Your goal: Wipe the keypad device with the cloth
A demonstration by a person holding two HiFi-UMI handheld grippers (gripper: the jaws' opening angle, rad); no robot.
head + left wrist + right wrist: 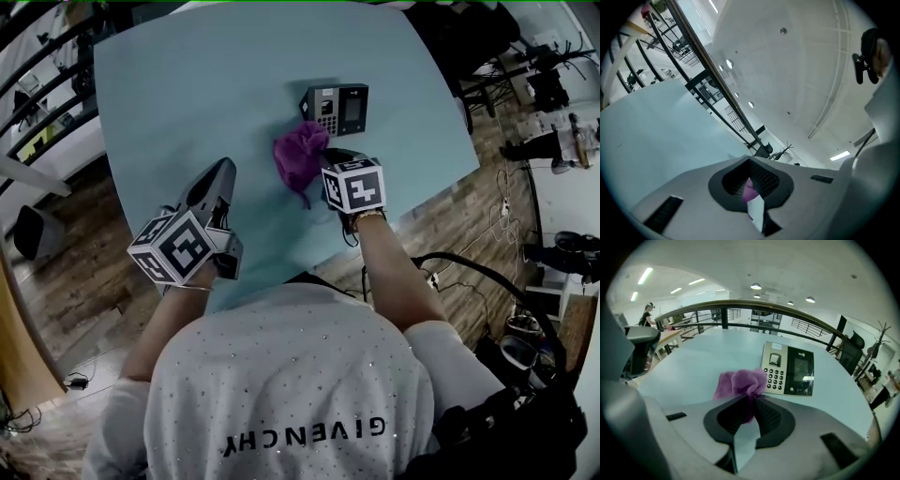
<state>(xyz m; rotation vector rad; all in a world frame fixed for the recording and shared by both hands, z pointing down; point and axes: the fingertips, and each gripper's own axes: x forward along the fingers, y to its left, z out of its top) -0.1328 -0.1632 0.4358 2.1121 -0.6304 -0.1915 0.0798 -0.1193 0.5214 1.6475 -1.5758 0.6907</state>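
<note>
The keypad device (336, 108) lies face up on the light blue table (187, 84), toward its far side. It shows a keypad and a dark screen in the right gripper view (787, 369). A bunched purple cloth (300, 155) hangs just in front of it, pinched in my right gripper (324, 161). In the right gripper view the cloth (740, 383) rises from between the jaws of that gripper (751, 403), near the device's left edge. My left gripper (225, 169) stays off to the left over bare table, tilted upward, its jaws (752, 187) together with nothing held.
The table's curved near edge (281, 272) runs just in front of the person's torso. A dark railing (740, 305) stands beyond the far edge. Wooden floor with cables (497, 206) and black equipment (525, 412) lies to the right.
</note>
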